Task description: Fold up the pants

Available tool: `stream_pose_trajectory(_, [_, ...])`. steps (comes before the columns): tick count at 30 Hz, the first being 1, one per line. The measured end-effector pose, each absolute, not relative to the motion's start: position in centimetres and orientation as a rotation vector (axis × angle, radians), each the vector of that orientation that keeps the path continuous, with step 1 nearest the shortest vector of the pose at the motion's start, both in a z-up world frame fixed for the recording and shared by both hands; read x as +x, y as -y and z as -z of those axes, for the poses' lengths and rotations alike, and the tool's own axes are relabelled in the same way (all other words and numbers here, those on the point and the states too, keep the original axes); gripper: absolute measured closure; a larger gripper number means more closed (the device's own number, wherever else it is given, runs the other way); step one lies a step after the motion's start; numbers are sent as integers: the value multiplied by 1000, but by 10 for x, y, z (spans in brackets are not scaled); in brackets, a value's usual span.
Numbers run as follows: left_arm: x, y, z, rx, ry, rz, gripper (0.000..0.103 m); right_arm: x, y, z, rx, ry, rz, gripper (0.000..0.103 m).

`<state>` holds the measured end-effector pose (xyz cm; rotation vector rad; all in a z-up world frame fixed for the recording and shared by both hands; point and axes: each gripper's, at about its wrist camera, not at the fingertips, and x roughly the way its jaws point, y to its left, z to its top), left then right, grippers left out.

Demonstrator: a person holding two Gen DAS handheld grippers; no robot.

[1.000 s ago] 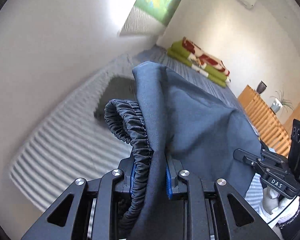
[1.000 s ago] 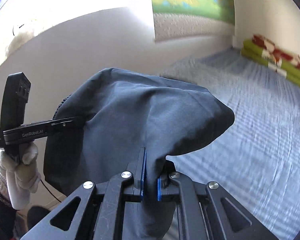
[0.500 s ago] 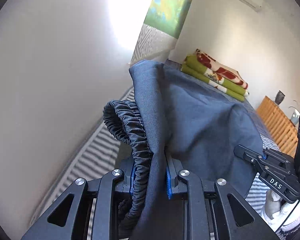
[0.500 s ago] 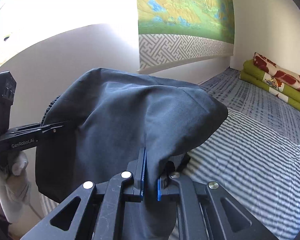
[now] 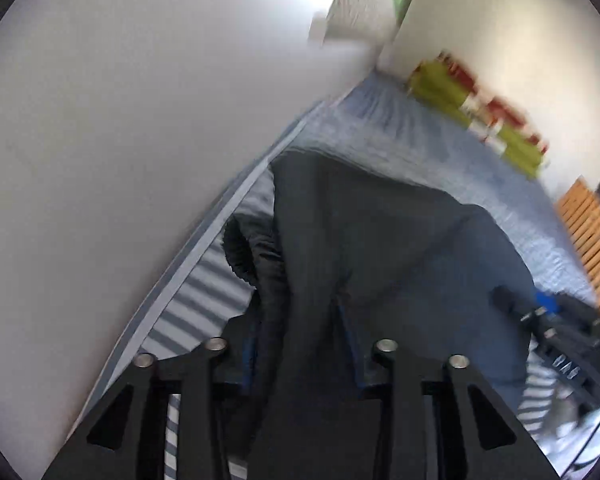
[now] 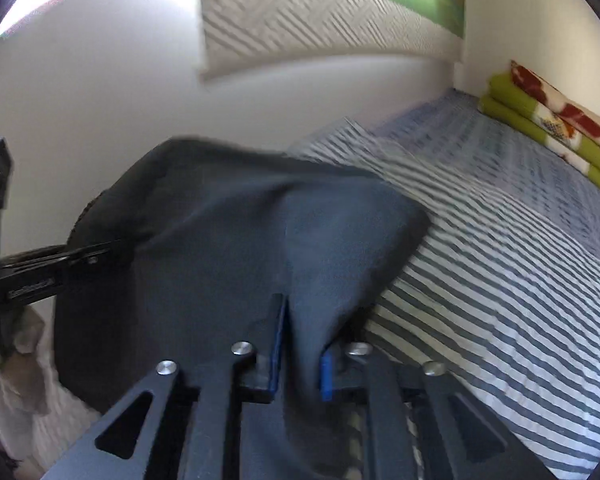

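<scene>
Releasing the folded dark pants onto the striped bed sheet at 12 o'clock: left gripper and right gripper jaws are opening, cloth loosely between them. Next: withdraw both clear without dragging fabric.

left tongs opening, right tongs opening

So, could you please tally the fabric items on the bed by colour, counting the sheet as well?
Dark navy: 1, the pants, hanging between both grippers' opening jaws.
Blue and white striped: 1, the bed sheet.
Green with red and white pattern: 1, the folded blanket at the far wall.
Total: 3
</scene>
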<state>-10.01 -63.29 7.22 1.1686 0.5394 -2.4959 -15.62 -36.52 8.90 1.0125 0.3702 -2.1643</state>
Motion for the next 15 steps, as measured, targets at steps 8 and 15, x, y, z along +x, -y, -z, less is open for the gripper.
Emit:
stream_pose_trajectory(8, [-77,629,-101,1043,-463,2522,47,-137,291,-102,994,-159,2127,68])
stream_pose_trajectory(15, [-58,560,-73,1225,-304,2544,46,-61,311,-70,1032,-311,1973,77])
